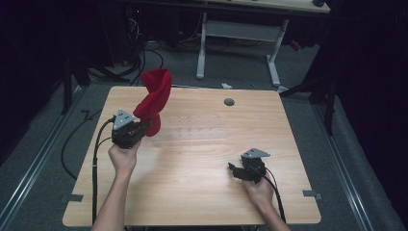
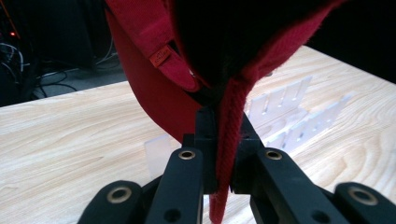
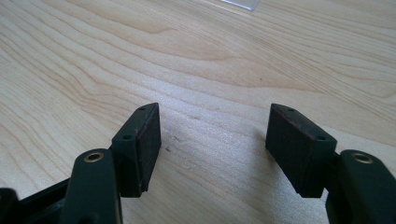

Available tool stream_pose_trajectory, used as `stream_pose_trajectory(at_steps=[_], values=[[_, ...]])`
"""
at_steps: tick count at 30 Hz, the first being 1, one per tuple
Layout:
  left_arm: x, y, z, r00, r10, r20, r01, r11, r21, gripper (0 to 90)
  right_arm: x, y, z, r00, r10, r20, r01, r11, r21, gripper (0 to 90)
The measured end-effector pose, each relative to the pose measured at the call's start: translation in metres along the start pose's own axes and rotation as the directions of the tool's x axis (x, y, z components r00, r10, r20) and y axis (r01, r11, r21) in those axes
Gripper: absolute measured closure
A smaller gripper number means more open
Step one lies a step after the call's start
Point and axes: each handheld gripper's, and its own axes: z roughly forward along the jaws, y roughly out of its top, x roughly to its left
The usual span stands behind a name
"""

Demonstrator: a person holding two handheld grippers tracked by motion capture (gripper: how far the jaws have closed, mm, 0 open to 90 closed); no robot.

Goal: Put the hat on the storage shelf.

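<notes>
A red cap (image 1: pixel 155 98) hangs in the air over the left part of the wooden table (image 1: pixel 192 192). My left gripper (image 1: pixel 146 126) is shut on the cap's lower edge. In the left gripper view the jaws pinch a red fabric rim (image 2: pixel 229 140), and the cap (image 2: pixel 154 93) with its strap rises above my left gripper (image 2: pixel 224 135). My right gripper (image 1: pixel 233 168) rests low at the table's front right. It stands open with bare wood between the jaws of my right gripper (image 3: pixel 215 140).
A clear plastic slotted rack (image 2: pixel 299 116) stands on the table just beyond the cap. A grey round grommet (image 1: pixel 229 102) sits near the far edge. A white-legged desk (image 1: pixel 240 29) and cables are on the floor behind the table.
</notes>
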Motion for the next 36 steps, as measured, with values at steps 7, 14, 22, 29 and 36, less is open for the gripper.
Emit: stream_pose_trajectory(at_steps=[7, 14, 22, 29, 36], values=[[0.003, -0.004, 0.006, 0.9999, 0.008, -0.008, -0.008, 1.0000, -0.005, 84.5, 0.000, 0.000, 0.000, 1.0000, -0.001, 0.001, 0.001, 1.000, 0.000, 36.0], [0.003, -0.011, 0.010, 0.9998, 0.018, -0.011, -0.018, 0.9998, -0.006, 84.4, 0.000, 0.000, 0.000, 1.0000, 0.002, 0.001, -0.002, 1.000, 0.002, 36.0], [0.010, -0.020, 0.010, 0.9997, -0.015, -0.020, 0.015, 0.9999, 0.001, 84.2, 0.000, 0.000, 0.000, 1.0000, 0.001, 0.001, -0.001, 1.000, 0.000, 35.9], [0.014, -0.023, 0.006, 0.9985, -0.047, -0.029, 0.048, 0.9988, 0.014, 83.9, 0.000, 0.000, 0.000, 1.0000, 0.002, 0.000, -0.002, 1.000, 0.001, 35.9], [0.016, -0.027, 0.003, 0.9968, -0.054, -0.058, 0.058, 0.9964, 0.062, 82.9, 0.000, 0.000, 0.000, 1.0000, 0.000, 0.000, 0.000, 1.000, 0.000, 35.8]])
